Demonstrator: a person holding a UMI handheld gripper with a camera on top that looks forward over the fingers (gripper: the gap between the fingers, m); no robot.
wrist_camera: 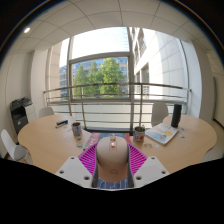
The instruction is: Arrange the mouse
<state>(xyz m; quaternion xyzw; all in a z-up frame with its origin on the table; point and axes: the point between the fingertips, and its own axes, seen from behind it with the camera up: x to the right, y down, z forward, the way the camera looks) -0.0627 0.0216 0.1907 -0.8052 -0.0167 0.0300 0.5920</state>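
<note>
A beige mouse [112, 158] sits between my two fingers, its body filling the space between the pink pads [91, 156]. Both pads press against its sides, so my gripper [112, 160] is shut on it. The mouse is held above a light wooden table [45, 140]. Its lower part, near my gripper's base, shows a striped surface.
On the table beyond the fingers stand a dark cup [76, 129] to the left and another cup [139, 132] to the right. A box with papers [163, 133] and a dark bottle [176, 115] lie further right. Chairs ring the table; large windows are behind.
</note>
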